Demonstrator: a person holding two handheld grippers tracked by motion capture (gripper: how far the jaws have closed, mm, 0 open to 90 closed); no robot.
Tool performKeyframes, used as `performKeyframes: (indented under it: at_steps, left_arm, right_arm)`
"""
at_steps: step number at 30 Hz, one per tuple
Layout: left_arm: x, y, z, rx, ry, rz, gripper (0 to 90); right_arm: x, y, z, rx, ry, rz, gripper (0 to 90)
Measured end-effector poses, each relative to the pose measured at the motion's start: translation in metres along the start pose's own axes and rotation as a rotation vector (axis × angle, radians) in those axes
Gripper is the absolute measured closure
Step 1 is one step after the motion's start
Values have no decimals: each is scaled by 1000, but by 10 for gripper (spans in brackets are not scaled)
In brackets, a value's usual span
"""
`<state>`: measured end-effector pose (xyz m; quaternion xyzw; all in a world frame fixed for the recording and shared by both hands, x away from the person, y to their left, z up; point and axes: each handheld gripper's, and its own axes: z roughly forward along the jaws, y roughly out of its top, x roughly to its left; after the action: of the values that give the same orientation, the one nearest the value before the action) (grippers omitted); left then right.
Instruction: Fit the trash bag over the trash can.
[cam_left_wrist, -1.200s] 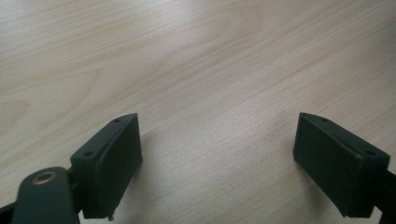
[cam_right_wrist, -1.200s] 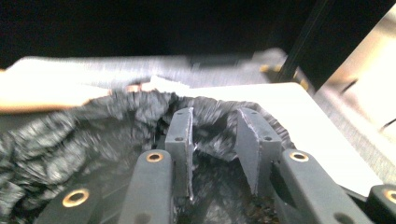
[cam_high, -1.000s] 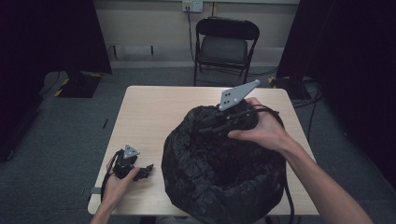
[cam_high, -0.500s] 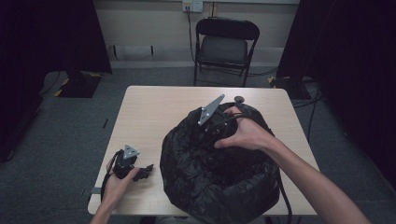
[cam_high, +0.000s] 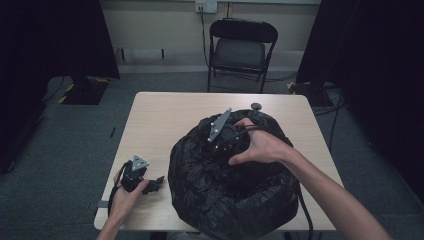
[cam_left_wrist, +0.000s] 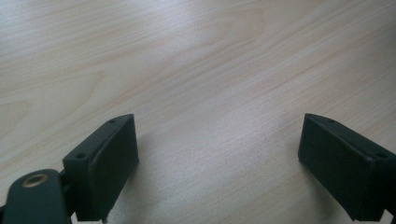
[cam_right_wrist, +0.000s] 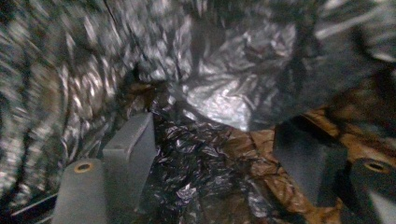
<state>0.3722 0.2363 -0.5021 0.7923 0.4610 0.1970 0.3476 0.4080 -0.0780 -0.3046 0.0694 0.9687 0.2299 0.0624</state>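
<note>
A large black bag (cam_high: 235, 185) of crinkled foil-like material sits on the table (cam_high: 165, 115), filling its near right part and reaching almost to the far edge. The right gripper (cam_high: 220, 145) is pushed down into the bag's open mouth, its grey plate tilted above the rim. In the right gripper view its jaws have just been opening and now stand apart, with crumpled lining (cam_right_wrist: 205, 172) between them but nothing pressed by the pads, so it reads as released. The left gripper (cam_high: 150, 184) rests near the near left corner of the table, just beside the bag; in the left gripper view its jaws are spread wide over bare wood (cam_left_wrist: 201, 93), gripping nothing.

The step in hand looks like work inside the bag: either letting something go there or reaching for a fold of the lining. The next move probably calls for settling the right jaws on a definite fold or item before closing, with the left gripper free to steady the rim.

The bag's interior is dark and blurred. Brownish patches (cam_right_wrist: 261, 154) show under the silver film, but what they are cannot be told. Whether the bag holds any object is hidden.
</note>
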Motion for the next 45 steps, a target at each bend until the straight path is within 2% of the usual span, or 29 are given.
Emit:
performKeyframes:
  at_steps: [1,2,4,9,12,13,14,15,17,18,20,24,25,26,27,28,29,30,31,32,33,34,37,38,39,40,41,43,45]
  left_arm:
    - [0,0,0,0,0,0,111]
    - [0,0,0,4,0,1,107]
    - [0,0,0,3,0,-1,104]
    - [0,0,0,3,1,-1,103]
    - [1,0,0,6,0,0,101]
    - [1,0,0,6,1,0,101]
    - [1,0,0,7,1,0,98]
    - [1,0,0,7,1,0,98]
    - [1,0,0,8,1,0,98]
    - [1,0,0,7,1,0,95]
    - [1,1,1,8,3,-1,82]
    - [1,1,1,8,6,-8,76]
    - [1,1,1,10,6,-5,75]
    - [1,0,1,9,6,-7,76]
    - [1,0,1,9,6,-7,75]
    - [1,1,1,10,6,-5,75]
    - [1,1,1,10,6,-5,75]
    - [1,1,1,10,5,-5,75]
    - [1,1,1,9,5,-6,74]
    - [1,1,1,9,5,-6,73]
    - [1,1,1,9,5,-6,73]
    - [1,1,1,8,5,-8,72]
    - [1,1,1,9,6,-9,69]
    - [1,1,1,11,8,-8,67]
    - [1,1,1,11,8,-8,65]
    - [1,1,1,10,8,-9,65]
    - [1,1,1,11,8,-9,65]
    - [1,1,1,11,8,-9,64]
    - [1,1,2,10,8,-10,63]
  right_arm:
    - [0,0,0,0,0,0,299]
    - [0,3,-8,-50,11,5,270]
    - [2,5,-17,-89,13,-10,296]
    - [9,5,-36,-119,13,-22,319]
    - [9,2,-51,-182,11,-8,319]
    - [9,2,-51,-182,11,-8,319]
    - [8,-1,-60,-227,12,6,319]
    - [7,-2,-64,-241,8,8,316]
    - [6,-3,-68,-258,16,14,323]
    - [4,-5,-75,-289,31,26,316]
    - [2,-5,-74,-290,56,42,294]
    - [7,-2,-58,-205,69,21,331]
    - [11,-1,-48,-182,85,-3,485]
    - [12,-2,-46,-178,84,-16,563]
    - [12,-2,-46,-178,84,-16,563]
    - [13,-2,-44,-182,77,-25,715]
    - [13,-2,-44,-182,77,-25,715]
    - [12,-2,-48,-215,53,-21,805]
    - [11,-2,-51,-237,47,-18,832]
    - [11,-3,-53,-267,60,-26,832]
    - [11,-3,-53,-267,60,-26,832]
    - [12,-3,-57,-312,99,-40,800]
    - [14,-2,-59,-314,128,-23,614]
    - [15,-2,-57,-306,142,-22,675]
    - [15,-2,-57,-306,142,-22,675]
    - [17,-1,-49,-263,163,-52,747]
    - [18,-1,-44,-231,163,-65,766]
    - [21,-1,-32,-165,189,-89,764]
    - [22,-1,-21,-104,200,-90,713]
